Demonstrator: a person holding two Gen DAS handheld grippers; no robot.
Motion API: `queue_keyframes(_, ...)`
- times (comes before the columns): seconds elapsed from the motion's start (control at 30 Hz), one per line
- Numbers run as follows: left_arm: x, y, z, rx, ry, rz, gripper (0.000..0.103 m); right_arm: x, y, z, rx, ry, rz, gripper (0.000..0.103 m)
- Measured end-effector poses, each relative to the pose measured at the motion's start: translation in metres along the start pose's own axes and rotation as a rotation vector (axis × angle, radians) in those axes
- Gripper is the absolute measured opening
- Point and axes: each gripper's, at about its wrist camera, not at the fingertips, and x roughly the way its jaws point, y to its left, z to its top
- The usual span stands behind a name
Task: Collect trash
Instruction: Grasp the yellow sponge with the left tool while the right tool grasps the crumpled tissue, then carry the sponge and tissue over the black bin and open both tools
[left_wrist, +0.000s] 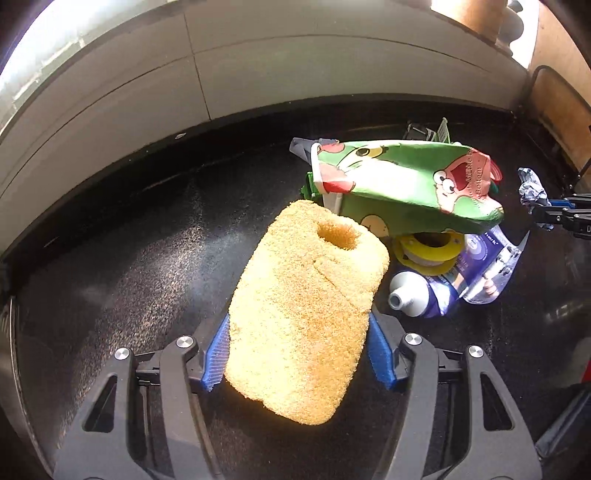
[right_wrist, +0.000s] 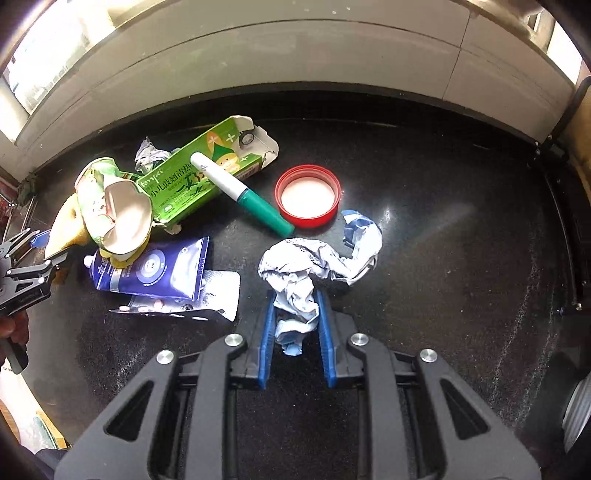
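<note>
My left gripper (left_wrist: 295, 354) is shut on a yellow sponge (left_wrist: 306, 310) and holds it over the black table (left_wrist: 110, 258). My right gripper (right_wrist: 295, 325) is shut on a crumpled blue-white paper (right_wrist: 306, 269). The paper also shows at the right in the left wrist view (left_wrist: 530, 188). The sponge shows at the far left in the right wrist view (right_wrist: 62, 229). A pile of trash lies between them: a crushed green paper cup (left_wrist: 406, 181), a green box (right_wrist: 199, 173), a blue tube (right_wrist: 151, 269), a blister pack (right_wrist: 184, 302), a green-capped marker (right_wrist: 240, 192) and a red lid (right_wrist: 308, 194).
A yellow tape roll (left_wrist: 428, 247) lies under the cup. A pale wall (right_wrist: 295, 55) runs along the table's far edge. A wooden chair (left_wrist: 554, 103) stands at the back right.
</note>
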Motion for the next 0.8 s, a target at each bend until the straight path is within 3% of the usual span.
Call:
queue_keyframes(0.2,-0.066,-0.019,-0.024,-0.116,-0.055,0.030,0.061,-0.045,0.013,-0.018,-0.045,-0.079,-0.001,0.022)
queue_keyframes(0.4,-0.113,-0.052,-0.063,-0.216,-0.048,0.060,0.061,-0.089,0.021,-0.042,-0.107,-0.129,0.023,0.022)
queue_keyframes(0.57,-0.134,-0.081,-0.090,-0.218,-0.044,0.073,0.061,-0.112,0.025,-0.065,-0.161,-0.148,0.039,0.022)
queue_keyframes(0.8,-0.145,-0.096,-0.101,-0.256,-0.050,0.079,0.061,-0.130,0.026,-0.084,-0.198,-0.158,0.054,0.022)
